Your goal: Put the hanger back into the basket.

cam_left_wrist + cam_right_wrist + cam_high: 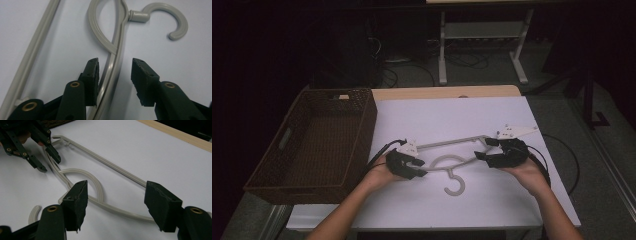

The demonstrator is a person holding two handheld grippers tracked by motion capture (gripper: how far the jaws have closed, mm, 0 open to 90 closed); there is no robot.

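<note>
A pale grey plastic hanger [447, 143] lies flat on the white table top [452, 112], its hook [457, 187] pointing toward the person. My left gripper [421, 167] rests at the hanger's left arm. In the left gripper view the jaws [115, 66] straddle that curved arm [113, 65] just below the neck loop; one pad lies against it and the other stands clear. My right gripper [482, 149] hovers over the right arm, and its jaws [116, 187] stand wide above the hanger [112, 166] without touching it. The left gripper [51, 161] also shows at the upper left of the right gripper view.
A dark woven basket [332, 92] stands at the table's left side, close to the left hand. The wooden table edge [447, 92] runs along the far side. Cables [562, 150] trail off to the right. Table legs [443, 50] stand on the floor beyond.
</note>
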